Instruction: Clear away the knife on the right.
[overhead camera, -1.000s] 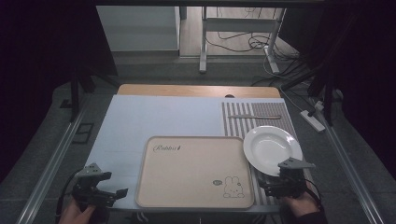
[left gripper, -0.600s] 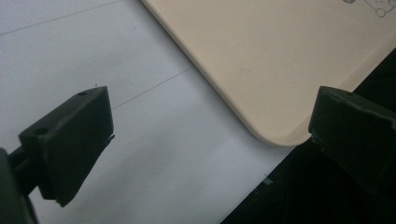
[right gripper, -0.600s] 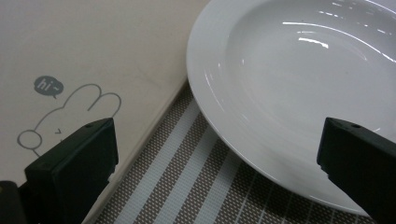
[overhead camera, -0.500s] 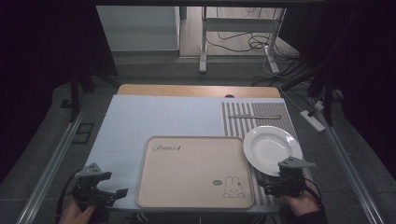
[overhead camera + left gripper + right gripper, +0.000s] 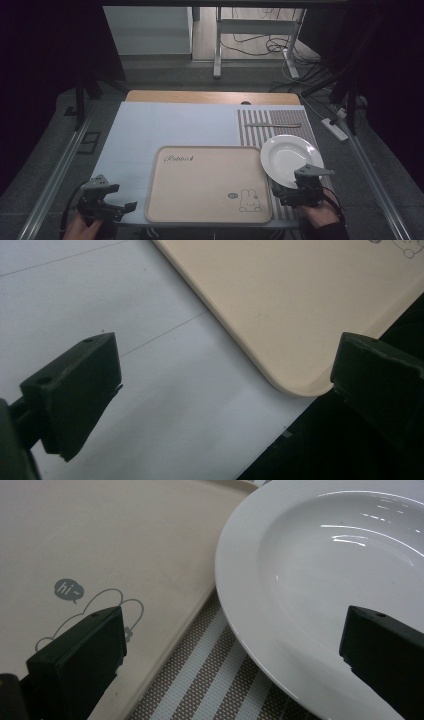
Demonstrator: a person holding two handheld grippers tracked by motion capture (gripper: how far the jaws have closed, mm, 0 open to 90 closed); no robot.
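A beige tray [image 5: 207, 182] with a rabbit drawing lies at the table's front middle. Its near corner [image 5: 295, 330] shows in the left gripper view, its rabbit print [image 5: 95, 555] in the right gripper view. A white plate [image 5: 289, 158] rests to its right on a striped mat [image 5: 272, 120]; the plate's rim [image 5: 320, 580] reaches between the right jaws. My left gripper [image 5: 116, 206] is open at the front left, just left of the tray. My right gripper [image 5: 286, 192] is open at the plate's near edge, holding nothing. A knife-like utensil [image 5: 272, 125] lies at the mat's far end.
A pale blue cover [image 5: 165, 125] spreads over the table, with a wooden strip [image 5: 210, 96] at the far edge. Metal rails [image 5: 60, 165] run along both sides. A power strip [image 5: 334, 128] and cables [image 5: 260, 47] lie on the floor beyond.
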